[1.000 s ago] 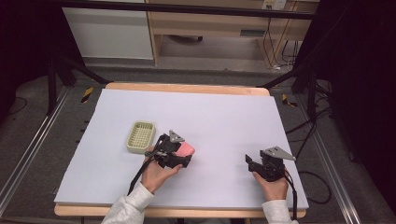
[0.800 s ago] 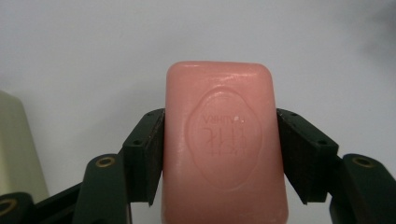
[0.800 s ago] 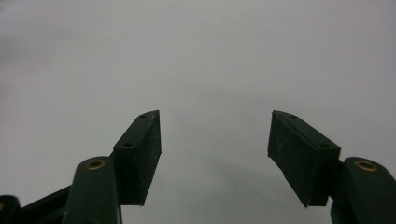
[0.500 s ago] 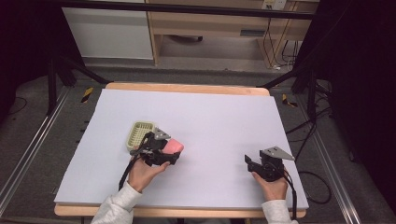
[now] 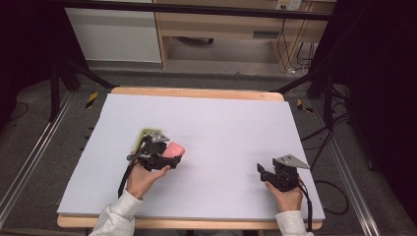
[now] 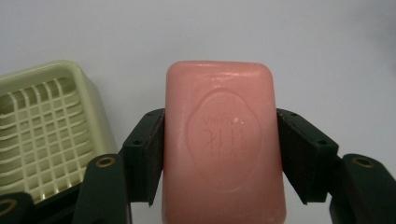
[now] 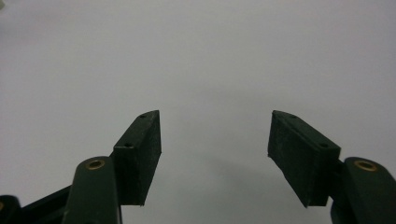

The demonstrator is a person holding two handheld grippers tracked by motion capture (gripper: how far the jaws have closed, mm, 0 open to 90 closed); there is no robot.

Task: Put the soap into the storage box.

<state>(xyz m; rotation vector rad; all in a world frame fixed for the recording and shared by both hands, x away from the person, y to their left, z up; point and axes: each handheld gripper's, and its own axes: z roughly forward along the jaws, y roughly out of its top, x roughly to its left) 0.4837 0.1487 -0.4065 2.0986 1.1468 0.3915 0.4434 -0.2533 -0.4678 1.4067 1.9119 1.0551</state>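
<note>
One pink soap bar (image 6: 223,144) is pinched between the jaws of the left claw (image 5: 164,156) just beside the green soap dish (image 6: 44,130), so lowering into it is judged next, while the right claw (image 5: 269,173) is held spread over the counter (image 5: 236,123).

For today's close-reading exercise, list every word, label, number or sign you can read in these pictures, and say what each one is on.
Pink soap bar, held in the left claw: an embossed oval stamp with a line of small letters over larger characters, too soft and shallow to read.
Soap dish: no text.
Right claw, white table: no text.
</note>
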